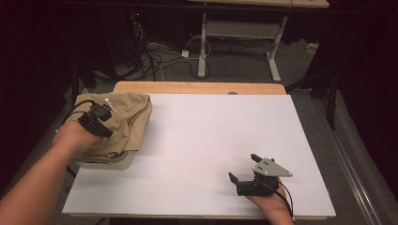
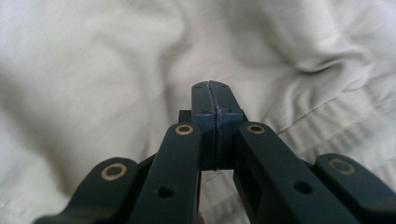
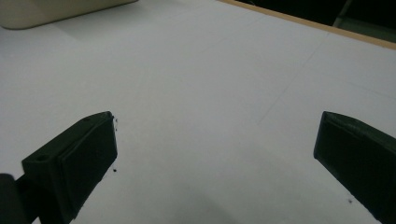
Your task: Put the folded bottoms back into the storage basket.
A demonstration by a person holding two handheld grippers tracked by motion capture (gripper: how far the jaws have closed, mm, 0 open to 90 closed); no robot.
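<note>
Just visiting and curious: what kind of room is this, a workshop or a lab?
Probably a lab or recording room: a white work table, tangled cables on the floor behind it, another desk frame, and dark surroundings.

Cloth (image 1: 126,119) on a tray (image 1: 123,161) at the table's (image 1: 197,154) left edge.

Two black two-jaw grippers, one per bare forearm, no sleeves. Left gripper (image 2: 214,100): dark blue-black linkage arms, brass-ringed pivots, small screw holes in flat pads. Right gripper (image 1: 243,167): grey three-cornered plate on top, thin black cable trailing back
</note>
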